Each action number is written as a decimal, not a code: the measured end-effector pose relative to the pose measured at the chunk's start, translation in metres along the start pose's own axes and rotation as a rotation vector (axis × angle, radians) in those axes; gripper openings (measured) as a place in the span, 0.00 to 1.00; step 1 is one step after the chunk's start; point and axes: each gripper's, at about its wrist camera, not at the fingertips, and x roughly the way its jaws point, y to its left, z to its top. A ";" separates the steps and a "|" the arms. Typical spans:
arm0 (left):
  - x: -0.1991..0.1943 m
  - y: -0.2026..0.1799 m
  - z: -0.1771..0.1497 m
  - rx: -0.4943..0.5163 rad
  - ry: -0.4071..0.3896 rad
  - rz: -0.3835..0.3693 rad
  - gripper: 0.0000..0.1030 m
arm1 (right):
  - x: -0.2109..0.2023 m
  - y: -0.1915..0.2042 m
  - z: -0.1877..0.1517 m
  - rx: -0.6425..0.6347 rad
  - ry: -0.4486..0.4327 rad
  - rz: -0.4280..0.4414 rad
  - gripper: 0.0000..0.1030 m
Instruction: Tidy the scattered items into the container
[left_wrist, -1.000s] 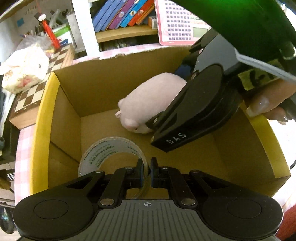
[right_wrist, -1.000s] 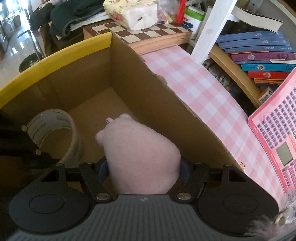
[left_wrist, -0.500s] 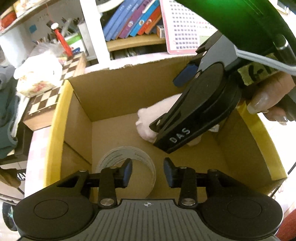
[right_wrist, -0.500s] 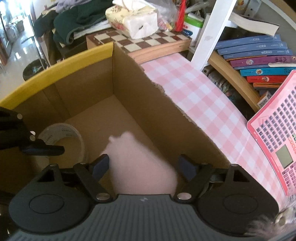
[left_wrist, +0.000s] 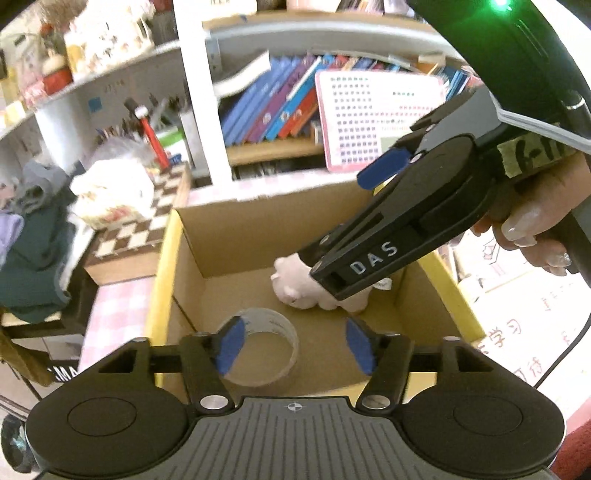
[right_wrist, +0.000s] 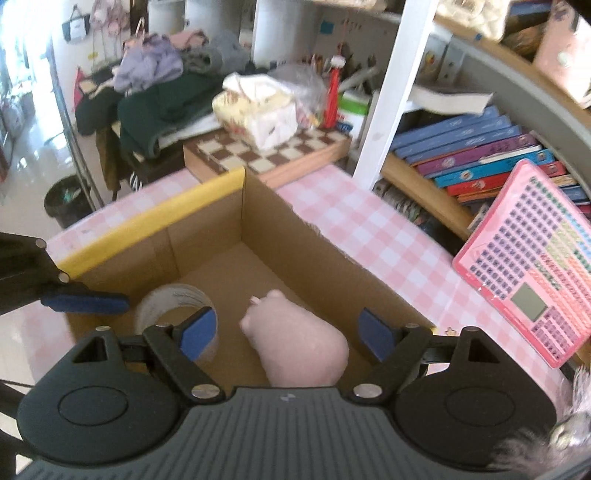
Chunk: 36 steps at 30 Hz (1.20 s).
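Observation:
A cardboard box (left_wrist: 229, 243) with yellow-taped rims stands on the pink checked table; it also shows in the right wrist view (right_wrist: 207, 236). On its floor lie a clear tape roll (left_wrist: 275, 325) (right_wrist: 173, 299) and a pink plush pig (left_wrist: 295, 288) (right_wrist: 295, 343). My left gripper (left_wrist: 293, 345) is open and empty above the box, over the tape roll. My right gripper (right_wrist: 286, 332) is open and empty above the pig; it crosses the left wrist view (left_wrist: 406, 221), hiding part of the pig.
A chessboard box (right_wrist: 266, 155) with a tissue pack (right_wrist: 258, 110) sits behind the cardboard box. A pink toy keyboard (right_wrist: 528, 266) leans against a bookshelf (right_wrist: 476, 147) on the right. Clothes (right_wrist: 159, 85) are piled at the far left.
Both grippers opened and rose out of the box. The left let go of the tape roll, the right let go of the plush pig; both items now lie on the box floor.

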 end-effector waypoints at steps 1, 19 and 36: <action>-0.006 -0.001 -0.002 0.004 -0.012 0.005 0.67 | -0.007 0.003 -0.001 0.010 -0.011 -0.006 0.82; -0.094 -0.021 -0.072 0.043 -0.072 0.037 0.76 | -0.097 0.082 -0.063 0.077 -0.093 -0.050 0.82; -0.126 -0.033 -0.120 -0.037 -0.065 0.067 0.80 | -0.139 0.122 -0.124 0.147 -0.121 -0.102 0.83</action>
